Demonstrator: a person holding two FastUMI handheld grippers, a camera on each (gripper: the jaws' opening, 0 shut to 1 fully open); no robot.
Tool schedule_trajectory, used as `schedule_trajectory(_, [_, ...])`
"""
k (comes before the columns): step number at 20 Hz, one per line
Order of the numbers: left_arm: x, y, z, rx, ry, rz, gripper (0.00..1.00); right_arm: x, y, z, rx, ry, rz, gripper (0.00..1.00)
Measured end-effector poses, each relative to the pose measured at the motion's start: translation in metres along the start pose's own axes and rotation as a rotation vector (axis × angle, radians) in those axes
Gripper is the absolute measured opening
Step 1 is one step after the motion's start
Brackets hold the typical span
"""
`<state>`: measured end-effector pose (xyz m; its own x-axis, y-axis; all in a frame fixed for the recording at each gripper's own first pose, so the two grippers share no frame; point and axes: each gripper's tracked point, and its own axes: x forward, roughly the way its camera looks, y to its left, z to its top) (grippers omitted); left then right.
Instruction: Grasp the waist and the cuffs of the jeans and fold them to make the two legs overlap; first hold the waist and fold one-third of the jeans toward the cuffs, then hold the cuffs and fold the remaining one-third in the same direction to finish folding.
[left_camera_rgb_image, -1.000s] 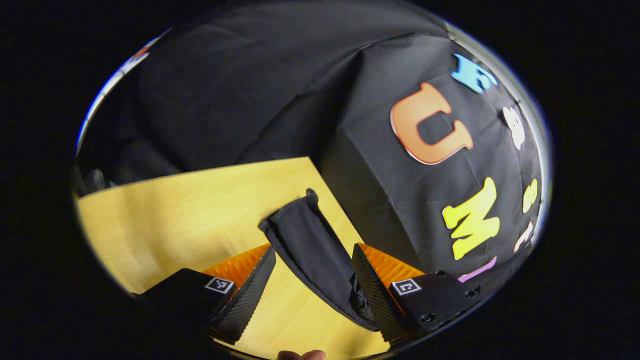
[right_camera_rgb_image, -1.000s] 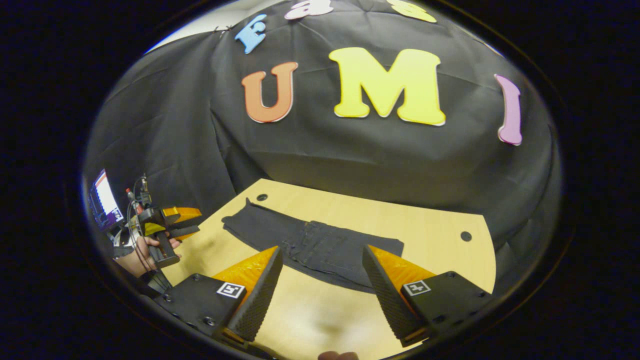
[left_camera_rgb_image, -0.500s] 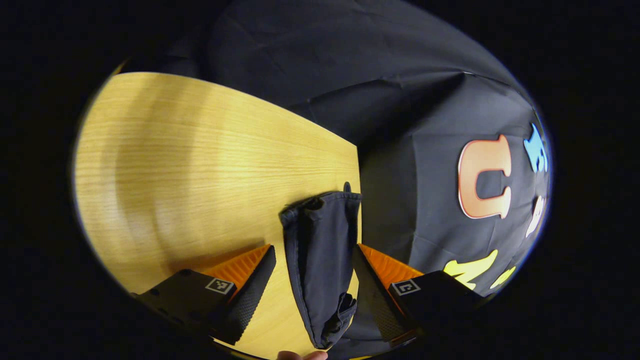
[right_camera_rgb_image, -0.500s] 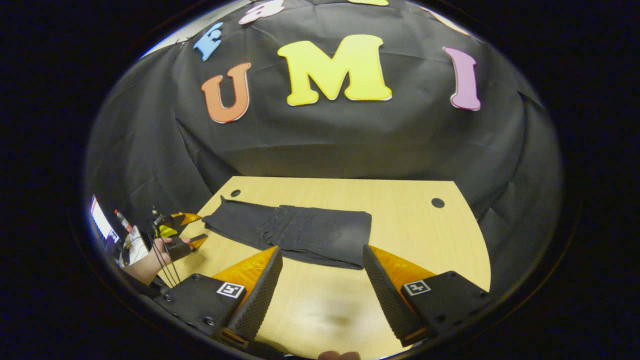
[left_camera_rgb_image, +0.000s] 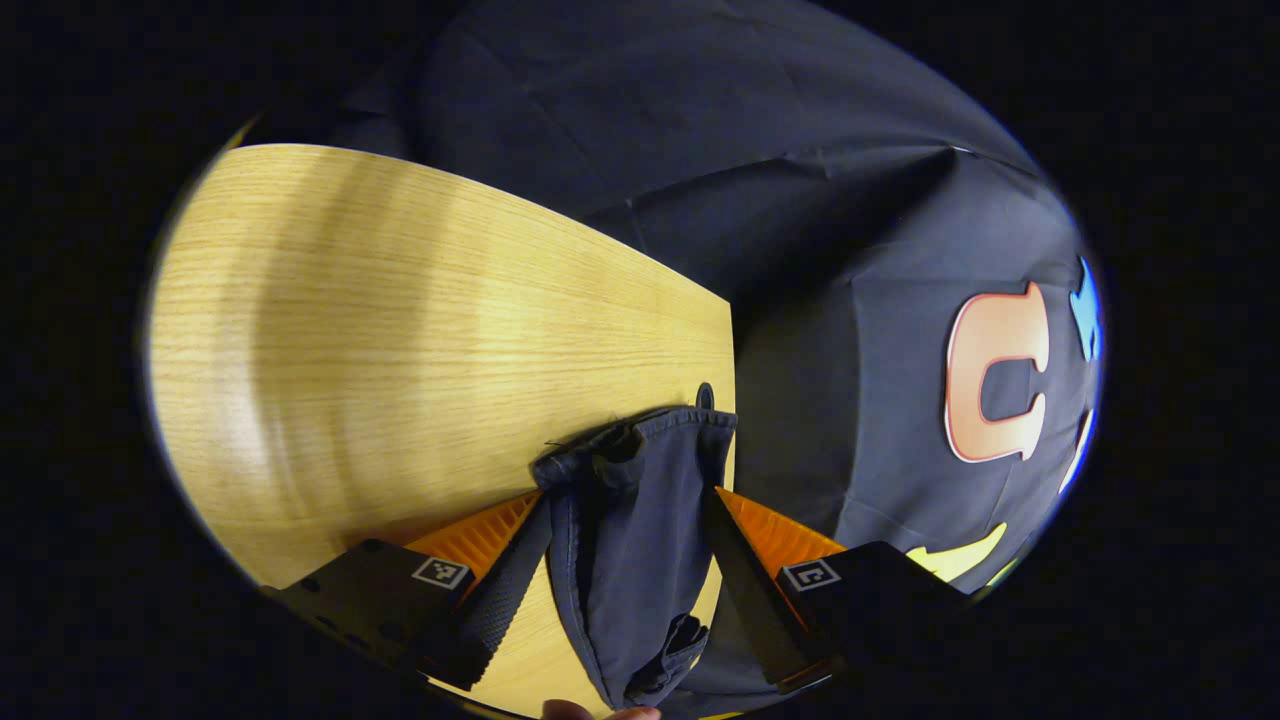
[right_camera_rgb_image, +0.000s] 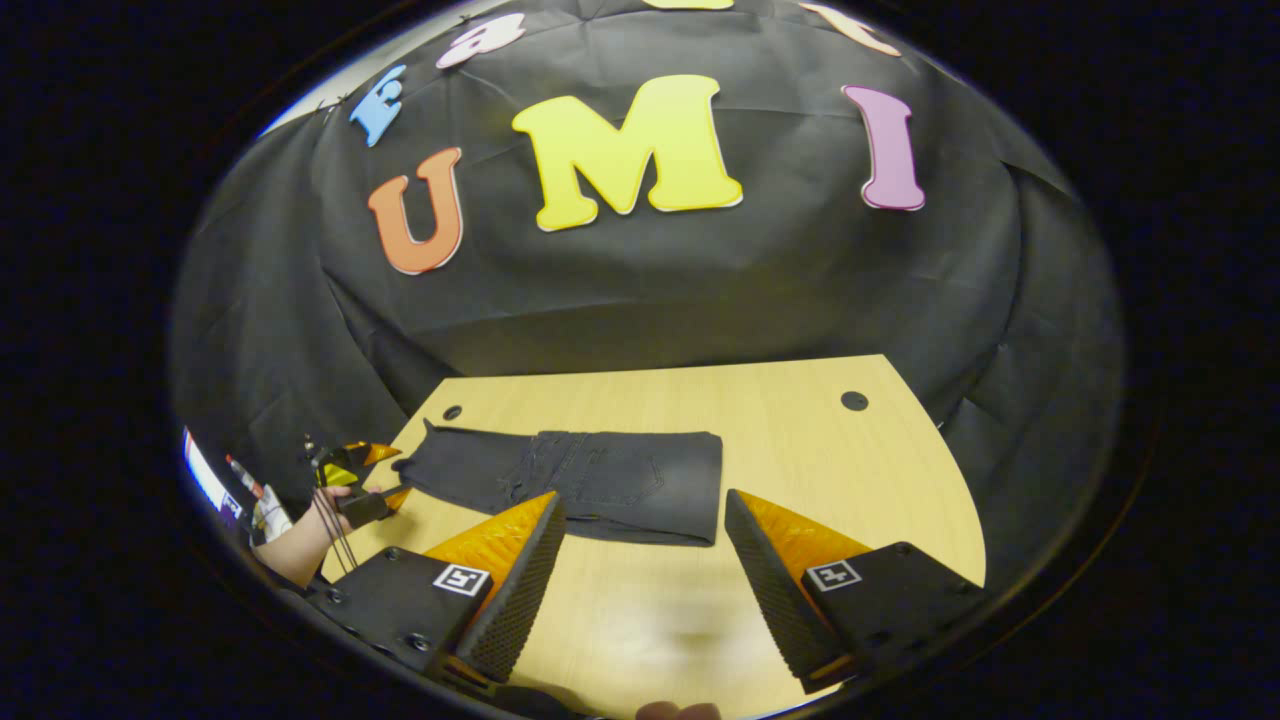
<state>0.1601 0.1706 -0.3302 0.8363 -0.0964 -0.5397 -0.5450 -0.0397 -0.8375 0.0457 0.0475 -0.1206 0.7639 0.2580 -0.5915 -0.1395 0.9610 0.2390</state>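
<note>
Here, in the right gripper view, the dark jeans (right_camera_rgb_image: 580, 482) lie flat on the wooden worktop (right_camera_rgb_image: 820, 470), in the middle of the frame and partly folded. The right tongs (right_camera_rgb_image: 645, 560) stand wide open at the bottom, above bare wood and apart from the cloth. At the lower left, a hand (right_camera_rgb_image: 300, 535) holds the left tongs (right_camera_rgb_image: 385, 478) by the cuff end. In the left gripper view, the left tongs (left_camera_rgb_image: 625, 560) sit on both sides of the cuffs (left_camera_rgb_image: 635, 470), open around them.
</note>
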Motion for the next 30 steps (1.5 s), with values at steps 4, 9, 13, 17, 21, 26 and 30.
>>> schedule_trajectory(4, [0.008,0.015,-0.004,-0.002,0.006,0.06,0.62,-0.015,-0.017,0.009,0.014,-0.041,-0.035,0.99])
schedule_trajectory(9, [0.013,0.021,-0.007,0.012,0.027,0.067,0.23,-0.036,-0.047,-0.006,0.049,-0.032,-0.096,0.99])
schedule_trajectory(13, [0.01,0.014,-0.007,0.043,0.039,0.045,0.12,-0.047,-0.058,-0.008,0.05,-0.048,-0.127,0.94])
schedule_trajectory(17, [-0.001,-0.016,-0.014,0.153,0.02,-0.043,0.07,-0.06,-0.057,0.006,-0.037,-0.118,-0.163,0.99])
schedule_trajectory(21, [-0.016,-0.059,-0.029,0.295,0.015,-0.114,0.07,-0.068,-0.049,0.006,-0.068,-0.138,-0.129,0.99])
schedule_trajectory(26, [-0.044,-0.099,-0.061,0.472,0.017,-0.18,0.06,-0.061,-0.043,-0.004,-0.147,-0.131,-0.12,0.99])
schedule_trajectory(30, [-0.069,-0.144,-0.115,0.604,0.038,-0.267,0.06,-0.062,-0.05,0.003,-0.122,-0.16,-0.108,0.94])
